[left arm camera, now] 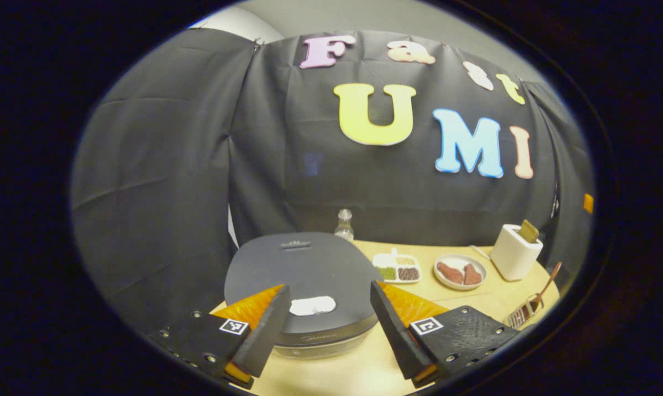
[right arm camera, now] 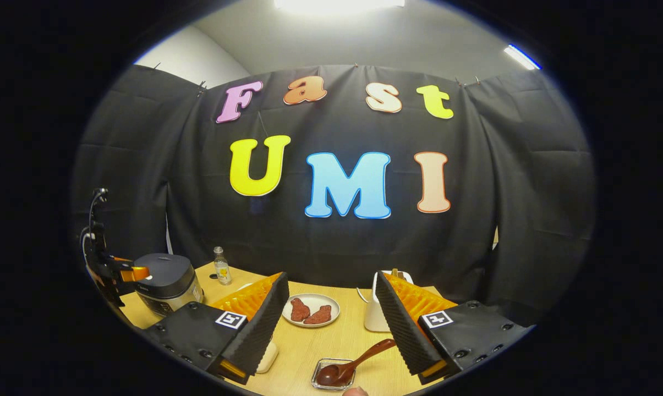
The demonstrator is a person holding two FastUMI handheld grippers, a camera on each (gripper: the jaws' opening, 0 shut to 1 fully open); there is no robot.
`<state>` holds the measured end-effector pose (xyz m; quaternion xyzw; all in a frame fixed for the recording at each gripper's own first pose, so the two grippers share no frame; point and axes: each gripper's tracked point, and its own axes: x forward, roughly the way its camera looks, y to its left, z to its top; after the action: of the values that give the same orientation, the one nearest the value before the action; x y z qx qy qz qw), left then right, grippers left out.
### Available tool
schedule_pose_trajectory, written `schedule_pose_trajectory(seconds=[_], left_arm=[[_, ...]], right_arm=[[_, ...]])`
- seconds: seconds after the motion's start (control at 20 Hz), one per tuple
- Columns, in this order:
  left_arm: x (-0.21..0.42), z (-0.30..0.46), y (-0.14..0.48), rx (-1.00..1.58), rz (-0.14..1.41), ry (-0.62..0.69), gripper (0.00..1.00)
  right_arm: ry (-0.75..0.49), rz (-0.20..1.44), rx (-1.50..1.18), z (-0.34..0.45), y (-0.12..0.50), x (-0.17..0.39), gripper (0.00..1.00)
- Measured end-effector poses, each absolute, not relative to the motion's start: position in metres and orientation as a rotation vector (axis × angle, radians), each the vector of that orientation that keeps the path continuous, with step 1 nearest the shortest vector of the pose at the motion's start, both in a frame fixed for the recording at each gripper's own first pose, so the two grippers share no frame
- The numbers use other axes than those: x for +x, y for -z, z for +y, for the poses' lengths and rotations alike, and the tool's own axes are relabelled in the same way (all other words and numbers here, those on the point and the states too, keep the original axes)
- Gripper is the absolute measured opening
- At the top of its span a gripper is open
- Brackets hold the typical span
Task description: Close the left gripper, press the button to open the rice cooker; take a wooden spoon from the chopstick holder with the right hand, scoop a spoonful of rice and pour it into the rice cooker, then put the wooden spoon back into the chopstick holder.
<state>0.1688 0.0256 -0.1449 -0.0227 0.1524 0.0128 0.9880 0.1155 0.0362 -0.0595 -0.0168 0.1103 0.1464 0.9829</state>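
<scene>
Both of my hand-held grippers were spread wide, and neither pinched anything. I held the left hand-held gripper (left arm camera: 327, 324) low over the front of the rice cooker (left arm camera: 309, 275), its lid down, so that the pale button (left arm camera: 312, 306) sat between the two fingers; I judged that placing right for the press, though the fingers had yet to come together for it. In the right gripper view that same hand-held gripper (right arm camera: 123, 273) hovered at the cooker's (right arm camera: 169, 283) top, at the left end of the bench (right arm camera: 303, 352). My right hand-held gripper (right arm camera: 331, 330) waited well apart from it, aimed at the wooden spoon (right arm camera: 350, 364), which leaned with its bowl in a small clear holder (right arm camera: 334, 380) just below the fingers, handle slanting up toward the right finger. A plate (right arm camera: 311, 309) with two dark red pieces and a white container (right arm camera: 374, 308) stood beyond, clear of either reach. I took the opening step as not yet done.
</scene>
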Motion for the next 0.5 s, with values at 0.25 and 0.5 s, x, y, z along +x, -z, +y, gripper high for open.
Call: schedule_pose_trajectory(seconds=[0.25,0.5], left_arm=[[0.138,-0.003,0.054,-0.01,0.111,0.017,0.89],[0.093,-0.021,0.004,0.033,0.0,0.084,0.89]], right_arm=[[-0.319,0.176,-0.032,0.034,0.049,0.105,0.99],[-0.279,0.152,-0.005,0.034,0.034,0.078,0.99]])
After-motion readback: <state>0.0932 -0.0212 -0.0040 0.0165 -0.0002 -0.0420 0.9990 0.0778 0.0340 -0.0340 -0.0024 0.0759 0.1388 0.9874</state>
